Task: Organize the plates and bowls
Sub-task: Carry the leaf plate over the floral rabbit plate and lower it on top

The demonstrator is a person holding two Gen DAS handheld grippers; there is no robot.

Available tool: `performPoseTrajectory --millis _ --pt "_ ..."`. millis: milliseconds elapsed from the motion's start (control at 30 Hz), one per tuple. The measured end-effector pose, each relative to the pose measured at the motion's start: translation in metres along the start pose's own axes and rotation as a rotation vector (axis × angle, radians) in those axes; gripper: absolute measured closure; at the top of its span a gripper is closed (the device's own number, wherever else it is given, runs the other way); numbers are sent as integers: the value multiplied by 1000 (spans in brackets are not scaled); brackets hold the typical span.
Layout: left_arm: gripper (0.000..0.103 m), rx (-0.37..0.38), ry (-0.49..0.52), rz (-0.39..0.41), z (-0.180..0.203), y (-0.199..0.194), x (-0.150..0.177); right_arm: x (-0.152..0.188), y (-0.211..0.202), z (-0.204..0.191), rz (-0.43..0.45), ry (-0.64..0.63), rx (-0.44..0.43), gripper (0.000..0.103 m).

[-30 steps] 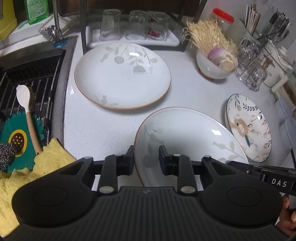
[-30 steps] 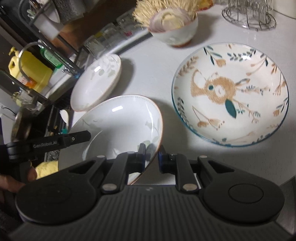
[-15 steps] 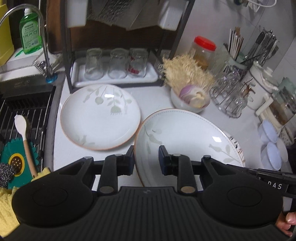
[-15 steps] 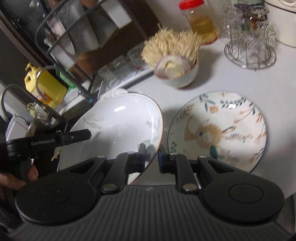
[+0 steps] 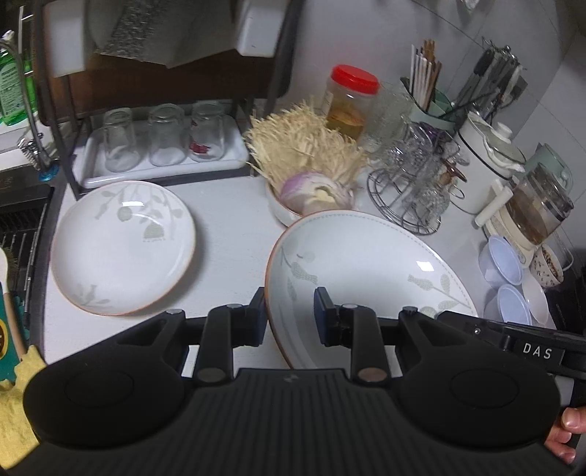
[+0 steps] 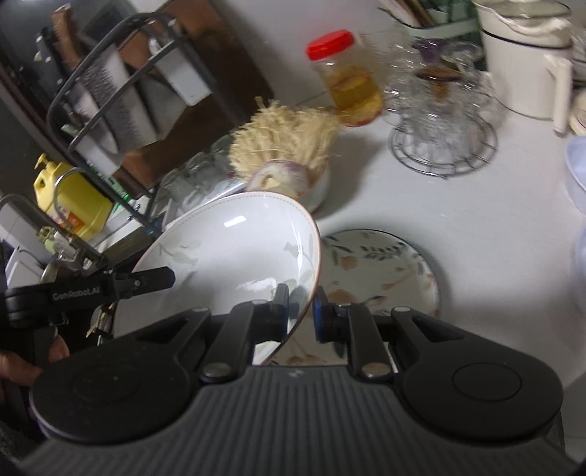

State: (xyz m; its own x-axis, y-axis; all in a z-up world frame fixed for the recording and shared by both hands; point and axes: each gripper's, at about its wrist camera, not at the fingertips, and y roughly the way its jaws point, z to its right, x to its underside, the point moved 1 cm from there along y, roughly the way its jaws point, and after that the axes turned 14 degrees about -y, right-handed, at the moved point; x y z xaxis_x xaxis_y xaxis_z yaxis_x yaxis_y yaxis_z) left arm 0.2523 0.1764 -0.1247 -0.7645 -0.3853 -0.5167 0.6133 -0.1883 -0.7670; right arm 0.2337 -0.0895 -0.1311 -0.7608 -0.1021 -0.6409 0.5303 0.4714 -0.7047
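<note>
You held the leaf-pattern plate [image 5: 366, 263] tilted above the counter [image 5: 227, 205], both the left gripper [image 5: 289, 315] and the right gripper [image 6: 301, 311] pinching its rim. Only your left view showed the second leaf plate [image 5: 122, 249] lying flat; only your right view showed the floral plate [image 6: 381, 271] just beneath.

White speckled countertop [image 5: 227, 205], pale wall [image 5: 366, 33], dark metal rack [image 5: 51, 110] by sink.

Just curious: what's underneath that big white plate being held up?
Under the lifted plate, the painted plate lies on the counter; its near-left part is covered.
</note>
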Motion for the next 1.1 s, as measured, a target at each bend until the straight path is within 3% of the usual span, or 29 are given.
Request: performPoseTrajectory --millis 433,1100 --pt "73 -30 60 -117 43 47 22 29 1 54 -45 135 44 86" --pt "73 -121 39 -197 58 89 35 36 19 81 -94 128 92 86"
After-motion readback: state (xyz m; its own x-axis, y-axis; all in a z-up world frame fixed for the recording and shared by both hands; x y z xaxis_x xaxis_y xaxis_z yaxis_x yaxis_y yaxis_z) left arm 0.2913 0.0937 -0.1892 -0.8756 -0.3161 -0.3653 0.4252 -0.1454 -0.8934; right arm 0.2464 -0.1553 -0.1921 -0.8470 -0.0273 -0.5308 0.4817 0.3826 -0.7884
